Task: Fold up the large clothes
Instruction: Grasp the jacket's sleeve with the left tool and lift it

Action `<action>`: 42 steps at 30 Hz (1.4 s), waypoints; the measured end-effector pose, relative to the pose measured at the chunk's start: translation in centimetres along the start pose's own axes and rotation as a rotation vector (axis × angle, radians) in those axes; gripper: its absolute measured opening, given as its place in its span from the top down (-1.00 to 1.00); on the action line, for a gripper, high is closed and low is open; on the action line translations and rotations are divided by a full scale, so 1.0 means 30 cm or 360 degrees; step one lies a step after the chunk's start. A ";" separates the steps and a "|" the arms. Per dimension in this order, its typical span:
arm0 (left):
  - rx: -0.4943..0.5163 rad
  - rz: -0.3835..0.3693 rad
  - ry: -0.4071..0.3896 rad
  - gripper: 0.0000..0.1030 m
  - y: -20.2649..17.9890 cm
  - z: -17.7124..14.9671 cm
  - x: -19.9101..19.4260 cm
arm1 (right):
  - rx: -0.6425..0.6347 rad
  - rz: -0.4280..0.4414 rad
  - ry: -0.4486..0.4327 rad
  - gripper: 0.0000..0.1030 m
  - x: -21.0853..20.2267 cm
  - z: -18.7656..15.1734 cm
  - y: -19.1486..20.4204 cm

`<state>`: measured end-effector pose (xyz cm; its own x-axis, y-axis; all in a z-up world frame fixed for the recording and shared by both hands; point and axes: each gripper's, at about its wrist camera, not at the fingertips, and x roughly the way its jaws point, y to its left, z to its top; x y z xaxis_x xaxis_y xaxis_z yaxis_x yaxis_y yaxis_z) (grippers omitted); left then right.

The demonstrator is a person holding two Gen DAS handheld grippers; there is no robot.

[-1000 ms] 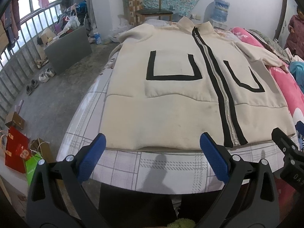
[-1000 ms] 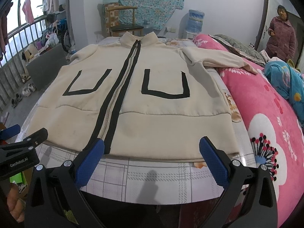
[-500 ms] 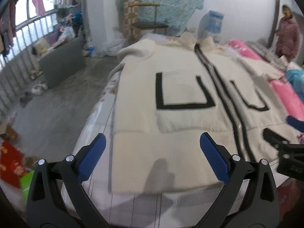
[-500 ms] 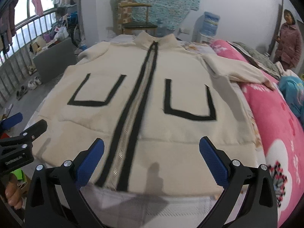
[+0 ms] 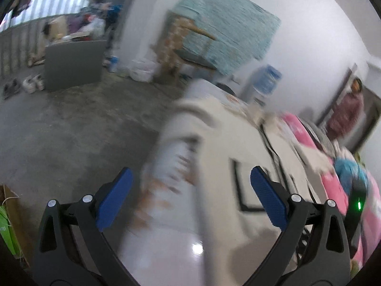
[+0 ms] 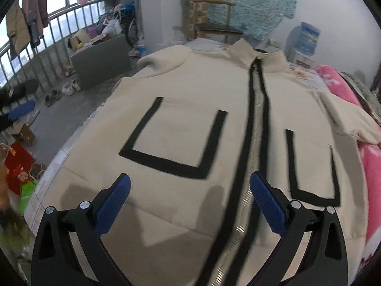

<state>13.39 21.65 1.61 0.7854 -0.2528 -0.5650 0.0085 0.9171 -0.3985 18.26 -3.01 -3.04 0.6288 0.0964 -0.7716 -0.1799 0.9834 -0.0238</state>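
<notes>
A large cream jacket [image 6: 190, 124] with a black-edged zip and two black U-shaped pocket outlines lies flat, front up, on the bed. My right gripper [image 6: 190, 202] is open and empty, low over the jacket's lower front, left of the zip. The left wrist view is blurred by motion: my left gripper [image 5: 190, 197] is open and empty over the jacket's left edge [image 5: 214, 166] and the bed's side. The jacket's right sleeve [image 6: 345, 119] lies spread out on the pink quilt.
A pink flowered quilt [image 6: 371, 166] covers the bed's right side. The bare concrete floor [image 5: 71, 131] lies to the left, with a grey board [image 6: 102, 62], shoes and bags. A wooden chair [image 6: 214, 19] and a water dispenser [image 6: 304, 40] stand beyond the bed. A person [image 5: 345, 109] stands at the far right.
Both grippers moved forward over the jacket from the bed's near edge. The left one swung left and tilted, so its view is blurred. Both stayed open.
</notes>
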 end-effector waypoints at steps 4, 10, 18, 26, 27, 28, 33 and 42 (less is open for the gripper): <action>-0.0251 0.0031 0.0087 -0.87 0.273 0.096 0.144 | -0.0034 0.0033 0.0007 -0.90 0.032 0.014 0.033; -0.0920 -0.0306 0.0400 -0.87 0.703 0.047 0.503 | -0.0143 0.0057 0.0042 -0.90 0.075 0.018 0.077; -0.1821 -0.1066 0.0642 -0.87 0.879 -0.346 1.058 | -0.0264 0.0007 0.0103 -0.90 0.107 0.045 0.136; -0.2293 -0.1468 0.0628 -0.87 0.673 -0.645 1.344 | -0.0350 -0.0077 0.0149 -0.90 0.144 0.093 0.200; -0.2372 -0.1492 0.0619 -0.87 0.648 -0.676 1.389 | -0.0356 -0.0090 0.0149 -0.90 0.148 0.094 0.205; -0.2428 -0.1512 0.0607 -0.87 0.634 -0.691 1.416 | -0.0355 -0.0098 0.0150 -0.90 0.153 0.095 0.206; -0.2522 -0.1492 0.0517 -0.83 0.629 -0.698 1.500 | -0.0286 -0.0150 0.0132 -0.90 0.166 0.100 0.182; -0.2075 -0.1046 0.0649 0.73 0.778 -0.443 1.493 | -0.0194 -0.0183 0.0067 -0.90 0.139 0.082 0.120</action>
<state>40.55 27.65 -42.61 0.6384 -0.7624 -0.1056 -0.4304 -0.2398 -0.8702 22.09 1.31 -4.76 0.6187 -0.0244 -0.7853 -0.2011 0.9613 -0.1883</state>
